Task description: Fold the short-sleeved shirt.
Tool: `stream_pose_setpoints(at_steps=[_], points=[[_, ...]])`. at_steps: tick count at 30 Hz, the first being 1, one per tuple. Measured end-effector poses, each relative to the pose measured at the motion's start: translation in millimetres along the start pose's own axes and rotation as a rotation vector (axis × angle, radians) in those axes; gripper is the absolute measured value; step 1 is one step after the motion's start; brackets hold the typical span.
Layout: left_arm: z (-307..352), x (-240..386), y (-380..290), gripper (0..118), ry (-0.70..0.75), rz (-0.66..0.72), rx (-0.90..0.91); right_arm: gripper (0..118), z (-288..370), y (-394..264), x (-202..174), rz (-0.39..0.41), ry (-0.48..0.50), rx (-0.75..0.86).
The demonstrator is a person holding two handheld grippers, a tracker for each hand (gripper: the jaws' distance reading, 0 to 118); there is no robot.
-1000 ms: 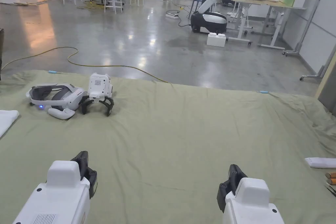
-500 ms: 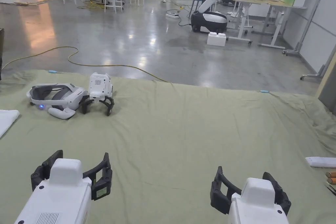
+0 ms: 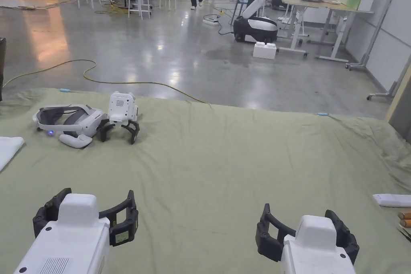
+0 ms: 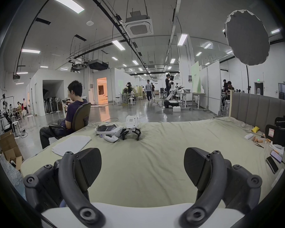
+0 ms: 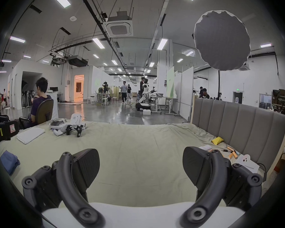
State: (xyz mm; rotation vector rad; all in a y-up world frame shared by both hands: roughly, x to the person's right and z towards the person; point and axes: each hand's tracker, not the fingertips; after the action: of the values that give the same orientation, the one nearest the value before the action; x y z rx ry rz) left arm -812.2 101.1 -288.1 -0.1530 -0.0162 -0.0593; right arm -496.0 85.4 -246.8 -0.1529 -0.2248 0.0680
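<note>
Both sets of jaws stood wide apart with nothing between them. The left gripper (image 3: 85, 220) hung low over the near left of the bed (image 3: 241, 158), and the right gripper (image 3: 307, 231) hung level with it over the near right, the two well apart. In the left gripper view (image 4: 142, 167) and the right gripper view (image 5: 141, 167) the black pads faced each other across bare green sheet, and I could not tell whether either gripper touched the sheet.

The sheet between and beyond the grippers was wrinkled and bare. No garment lay spread there. A folded white cloth (image 5: 30, 134) rested flat at the bed's left edge, and a crumpled blue cloth (image 5: 9, 161) lay nearer at that same edge; I could not tell whether either was the shirt.

Farther back on the left, a white headset (image 3: 66, 120) lay on the sheet with a controller (image 3: 75, 141) touching its front. Just beside it on the right stood a spare gripper (image 3: 120, 116), resting on its splayed black jaws.

On the right side, by the padded grey headboard (image 5: 237, 123), were a small yellow pad (image 5: 217, 140), a flat white thing (image 3: 391, 200) and some orange pieces (image 3: 405, 218).

Past the bed ran a shiny concrete floor (image 3: 160, 46) with a yellow cable (image 3: 88, 74) curling across it. A person (image 4: 72, 106) sat in a chair left of the bed, facing away.
</note>
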Motion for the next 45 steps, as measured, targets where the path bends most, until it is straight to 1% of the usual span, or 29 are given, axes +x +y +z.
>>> stream_pose_setpoints(at_steps=[2, 4, 7, 11, 16, 20, 22, 27, 28, 30, 33, 40, 45], points=[[0, 0, 1, 106, -0.007, 0.005, -0.006, 106, -1, 1, -2, 0.009, -0.012, 0.0], [0, -1, 0, 106, -0.011, 0.013, -0.009, 106, -3, 0, -2, 0.006, 0.001, 0.001], [0, 0, 0, 106, -0.023, 0.017, -0.006, 106, -9, -3, 1, -0.062, 0.043, -0.028], [1, 0, -2, 106, -0.038, 0.026, -0.001, 106, -16, -2, -1, -0.078, -0.001, -0.061], [0, -1, -6, 106, -0.032, 0.035, -0.013, 106, -20, 3, -3, -0.096, -0.033, -0.087], [0, -1, -8, 106, -0.009, 0.019, -0.027, 106, -21, 7, -2, -0.099, -0.029, -0.112], [0, -2, -9, 106, -0.007, 0.019, -0.028, 106, -22, 8, 0, -0.125, -0.021, -0.128], [-1, -4, -9, 106, -0.003, 0.035, -0.037, 106, -24, 15, 5, -0.239, -0.033, -0.174], [-1, -4, -9, 106, -0.002, 0.035, -0.039, 106, -24, 16, 6, -0.246, -0.034, -0.179], [-1, -4, -9, 106, -0.003, 0.032, -0.043, 106, -25, 18, 6, -0.243, -0.036, -0.187], [-1, -4, -8, 106, -0.008, 0.039, -0.04, 106, -25, 18, 2, -0.2, -0.04, -0.18], [-4, -2, -8, 106, 0.025, 0.038, -0.031, 106, -26, 22, -4, -0.177, -0.028, -0.195], [-2, -6, -8, 106, 0.016, 0.057, -0.004, 106, -28, 22, -6, -0.153, -0.032, -0.192]])
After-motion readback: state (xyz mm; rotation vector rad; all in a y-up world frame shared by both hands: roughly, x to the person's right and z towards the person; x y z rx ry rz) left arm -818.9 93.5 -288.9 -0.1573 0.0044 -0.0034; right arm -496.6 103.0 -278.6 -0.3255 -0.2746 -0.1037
